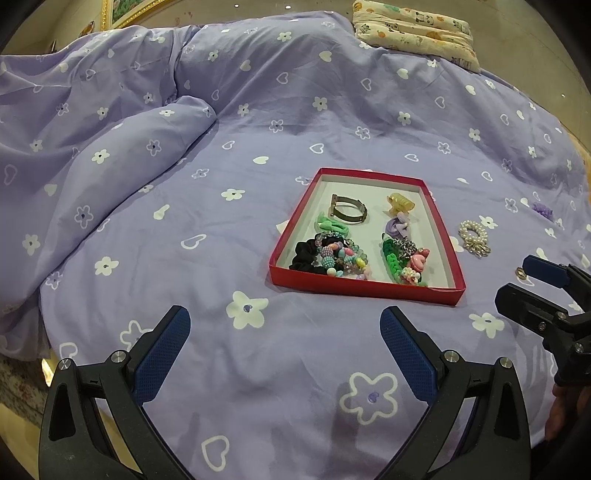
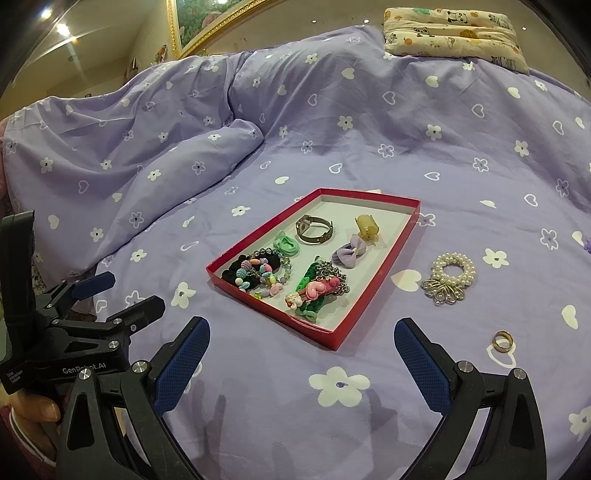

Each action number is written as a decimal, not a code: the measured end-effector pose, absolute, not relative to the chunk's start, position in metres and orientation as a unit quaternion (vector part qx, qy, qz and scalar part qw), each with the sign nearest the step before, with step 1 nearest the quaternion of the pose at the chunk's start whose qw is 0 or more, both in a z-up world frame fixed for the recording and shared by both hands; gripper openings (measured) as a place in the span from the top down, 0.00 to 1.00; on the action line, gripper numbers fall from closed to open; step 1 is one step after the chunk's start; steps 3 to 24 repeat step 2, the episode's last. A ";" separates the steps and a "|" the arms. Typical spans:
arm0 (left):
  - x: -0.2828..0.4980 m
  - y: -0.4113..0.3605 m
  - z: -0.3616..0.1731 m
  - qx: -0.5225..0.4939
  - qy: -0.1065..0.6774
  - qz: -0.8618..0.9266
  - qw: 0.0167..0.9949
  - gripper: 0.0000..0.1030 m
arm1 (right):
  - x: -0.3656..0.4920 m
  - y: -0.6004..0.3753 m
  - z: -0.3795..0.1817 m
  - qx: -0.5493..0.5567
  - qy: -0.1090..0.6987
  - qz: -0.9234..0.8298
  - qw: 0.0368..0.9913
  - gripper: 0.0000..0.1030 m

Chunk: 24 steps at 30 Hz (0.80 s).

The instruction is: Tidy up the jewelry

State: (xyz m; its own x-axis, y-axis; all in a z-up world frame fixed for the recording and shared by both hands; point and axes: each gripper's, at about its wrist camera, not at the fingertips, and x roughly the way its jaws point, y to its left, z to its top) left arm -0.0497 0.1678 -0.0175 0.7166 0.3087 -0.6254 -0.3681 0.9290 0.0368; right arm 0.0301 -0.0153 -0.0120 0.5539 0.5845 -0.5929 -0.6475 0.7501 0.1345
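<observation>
A red tray lies on the purple bedspread and holds several hair ties, clips, bead bracelets and a metal bangle. A pearl hair tie with a metal flower lies on the bed right of the tray. A gold ring lies nearer, also right of it. My left gripper is open and empty in front of the tray. My right gripper is open and empty, the ring just right of its right finger.
A small purple item lies on the bed at the far right. A rumpled duvet fold rises on the left. A patterned pillow lies at the far edge. A gold-framed picture hangs behind.
</observation>
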 end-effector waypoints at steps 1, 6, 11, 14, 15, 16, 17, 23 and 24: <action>-0.049 0.168 -0.018 -0.044 0.330 0.182 0.925 0.00 | 0.031 -0.015 -0.012 -0.049 0.318 0.350 0.880 0.02; -0.048 0.168 -0.018 -0.045 0.331 0.179 0.925 0.00 | 0.031 -0.015 -0.013 -0.049 0.319 0.350 0.880 0.02; -0.048 0.168 -0.018 -0.045 0.331 0.179 0.925 0.00 | 0.031 -0.015 -0.013 -0.049 0.319 0.350 0.880 0.02; -0.048 0.168 -0.018 -0.045 0.331 0.179 0.925 0.00 | 0.031 -0.015 -0.013 -0.049 0.319 0.350 0.880 0.02; -0.048 0.168 -0.018 -0.045 0.331 0.179 0.925 0.00 | 0.031 -0.015 -0.013 -0.049 0.319 0.350 0.880 0.02; -0.048 0.168 -0.018 -0.045 0.331 0.179 0.925 0.00 | 0.031 -0.015 -0.013 -0.049 0.319 0.350 0.880 0.02; -0.048 0.168 -0.018 -0.045 0.331 0.179 0.925 0.00 | 0.031 -0.015 -0.013 -0.049 0.319 0.350 0.880 0.02; -0.048 0.168 -0.018 -0.045 0.331 0.179 0.925 0.00 | 0.031 -0.015 -0.013 -0.049 0.319 0.350 0.880 0.02; -0.048 0.168 -0.018 -0.045 0.331 0.179 0.925 0.00 | 0.031 -0.015 -0.013 -0.049 0.319 0.350 0.880 0.02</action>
